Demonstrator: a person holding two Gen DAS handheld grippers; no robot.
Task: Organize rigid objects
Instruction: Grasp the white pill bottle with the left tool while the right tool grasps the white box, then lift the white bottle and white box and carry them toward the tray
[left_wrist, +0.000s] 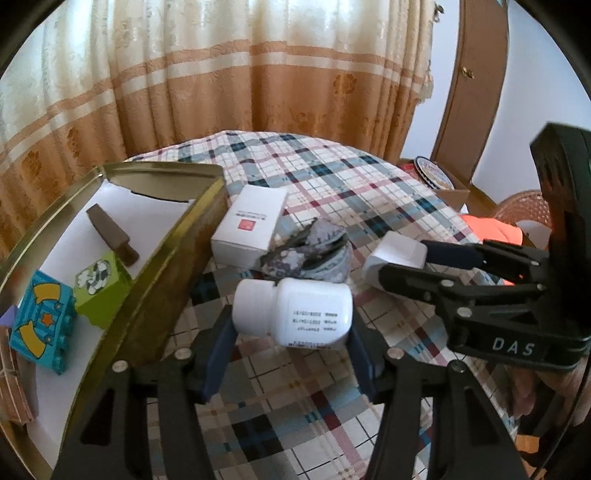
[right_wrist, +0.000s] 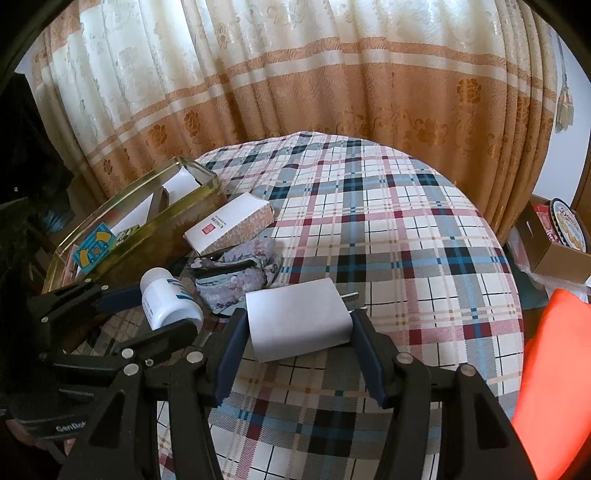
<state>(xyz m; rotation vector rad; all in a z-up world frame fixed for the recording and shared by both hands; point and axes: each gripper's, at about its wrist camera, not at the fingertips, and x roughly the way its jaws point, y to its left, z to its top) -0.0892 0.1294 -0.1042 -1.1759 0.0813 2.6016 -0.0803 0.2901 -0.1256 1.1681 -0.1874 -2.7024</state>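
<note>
A white pill bottle (left_wrist: 295, 310) lies on its side between the blue pads of my left gripper (left_wrist: 291, 326), which is shut on it just above the plaid table. My right gripper (right_wrist: 299, 321) is shut on a white plug charger (right_wrist: 295, 314) whose prongs point away. In the left wrist view the right gripper (left_wrist: 406, 262) holds the charger (left_wrist: 399, 253) at the right. The right wrist view shows the left gripper (right_wrist: 162, 310) with the bottle (right_wrist: 166, 295). A gold tin (left_wrist: 177, 236) at the left holds a brown wedge (left_wrist: 110, 232), a green block (left_wrist: 99, 284) and a blue block (left_wrist: 40, 317).
A white box with a red square (left_wrist: 251, 229) and a floral pouch (left_wrist: 314, 254) lie beside the tin. A cardboard box with a biscuit tin (right_wrist: 561, 236) and an orange cloth (right_wrist: 554, 369) sit off the table's right. A curtain hangs behind.
</note>
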